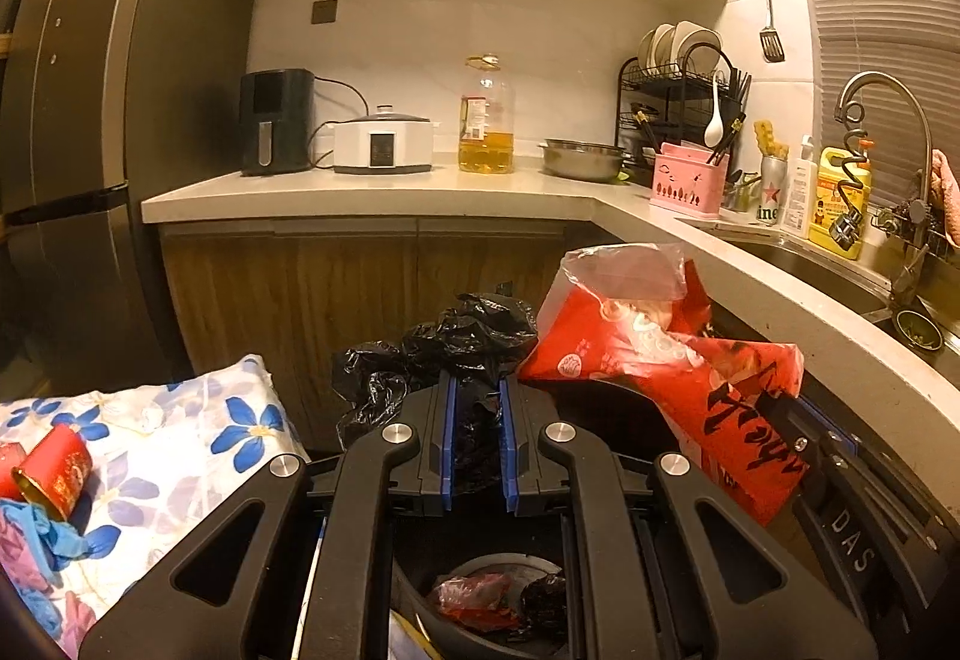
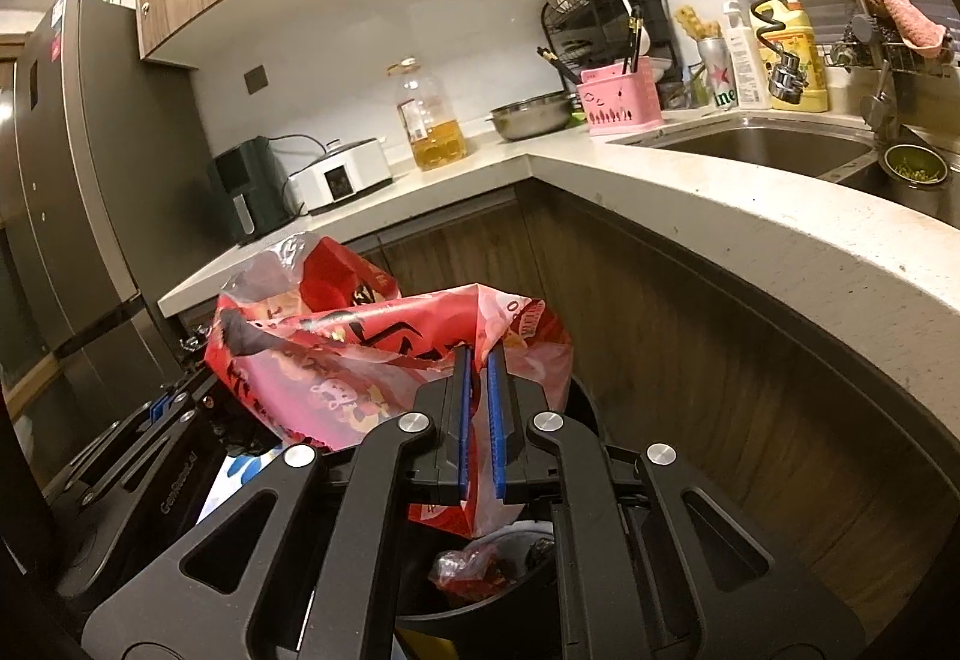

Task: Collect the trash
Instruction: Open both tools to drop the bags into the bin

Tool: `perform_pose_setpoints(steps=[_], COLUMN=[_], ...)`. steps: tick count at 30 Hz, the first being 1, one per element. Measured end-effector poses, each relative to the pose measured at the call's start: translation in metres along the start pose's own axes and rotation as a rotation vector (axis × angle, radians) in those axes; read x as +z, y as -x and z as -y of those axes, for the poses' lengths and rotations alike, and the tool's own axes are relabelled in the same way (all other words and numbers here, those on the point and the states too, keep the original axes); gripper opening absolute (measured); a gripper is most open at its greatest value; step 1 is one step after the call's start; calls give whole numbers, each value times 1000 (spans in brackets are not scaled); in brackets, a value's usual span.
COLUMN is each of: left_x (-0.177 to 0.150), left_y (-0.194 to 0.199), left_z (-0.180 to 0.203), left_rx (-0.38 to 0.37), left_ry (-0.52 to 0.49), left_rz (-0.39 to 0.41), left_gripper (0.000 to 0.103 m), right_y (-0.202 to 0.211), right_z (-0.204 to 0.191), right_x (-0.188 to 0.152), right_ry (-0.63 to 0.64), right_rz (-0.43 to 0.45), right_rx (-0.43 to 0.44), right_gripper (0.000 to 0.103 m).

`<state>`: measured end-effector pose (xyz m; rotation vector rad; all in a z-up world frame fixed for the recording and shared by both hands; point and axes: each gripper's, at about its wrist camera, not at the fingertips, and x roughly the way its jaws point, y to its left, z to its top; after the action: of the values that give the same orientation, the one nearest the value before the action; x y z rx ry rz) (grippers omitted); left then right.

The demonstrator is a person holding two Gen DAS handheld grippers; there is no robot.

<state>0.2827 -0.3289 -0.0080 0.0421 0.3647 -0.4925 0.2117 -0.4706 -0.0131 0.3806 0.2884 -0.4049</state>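
In a dim kitchen corner, the left gripper (image 1: pixel 478 408) has its jaws clamped on a crumpled black bag (image 1: pixel 444 354). Just to its right, the right gripper (image 2: pixel 478 390) has its jaws clamped on a red printed bag (image 2: pixel 360 360), held up in the air. Both bags hang above a dark bin (image 2: pixel 510 588) that holds red and black scraps. A red can (image 1: pixel 54 471) lies on a flowered cloth (image 1: pixel 180 438) at left. The worktop (image 1: pixel 372 192) runs behind.

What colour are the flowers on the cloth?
Blue, on white cloth; left wrist view shows it best.
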Motion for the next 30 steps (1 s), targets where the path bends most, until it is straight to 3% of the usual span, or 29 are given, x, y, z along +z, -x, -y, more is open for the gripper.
perform_pose_setpoints(steps=[3,7,11,20,27,30], left_x=[-1,-4,-8,-2,0,-4], left_y=[-3,-8,-11,-4,6,8], left_z=[-1,1,2,-7,-18,-23], left_rx=[-16,-45,-46,-74,-37,-6], left_ry=[0,-8,-27,21,39,26], left_rz=[-10,-29,-38,-24,-17,-35], left_gripper=[12,15,32,65,84,87], right_y=[-3,-4,-4,-6,-7,-8], right_z=[0,2,6,10,7,5], right_x=[-2,-3,-4,-4,-6,-7], right_ry=[-1,-4,-11,-19,-6,2], right_rz=[-21,-26,-30,-46,-60,-70], right_rx=[1,1,-4,-9,-3,-6], right_gripper=[15,35,44,50,51,52])
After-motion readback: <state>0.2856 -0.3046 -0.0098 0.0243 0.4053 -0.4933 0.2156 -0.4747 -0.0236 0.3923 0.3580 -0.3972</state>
